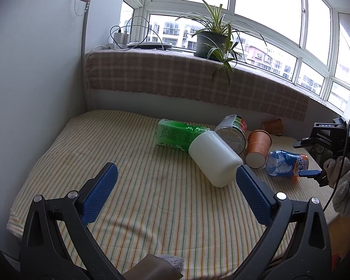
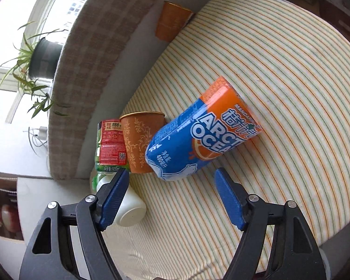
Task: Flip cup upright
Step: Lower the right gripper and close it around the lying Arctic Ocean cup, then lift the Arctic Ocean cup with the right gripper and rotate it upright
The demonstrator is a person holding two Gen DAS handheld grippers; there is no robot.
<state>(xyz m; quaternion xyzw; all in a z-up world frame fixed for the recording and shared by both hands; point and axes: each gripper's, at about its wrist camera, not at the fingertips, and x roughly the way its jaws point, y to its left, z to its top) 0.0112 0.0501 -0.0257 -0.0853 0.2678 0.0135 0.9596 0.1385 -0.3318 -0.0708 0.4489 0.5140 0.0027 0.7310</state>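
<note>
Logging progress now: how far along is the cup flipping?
Nothing looks done: the white plastic cup and both orange paper cups lie tipped on the striped cloth. Both grippers, left and right, are open, holding nothing. All flipping remains.

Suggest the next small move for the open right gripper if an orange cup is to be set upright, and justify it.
Probably shift the right gripper toward the near orange cup. It lies on its side, wedged between the Arctic Ocean bottle and the red-labelled bottle; the gripper, open and empty, currently points at the Arctic Ocean bottle instead.
</note>
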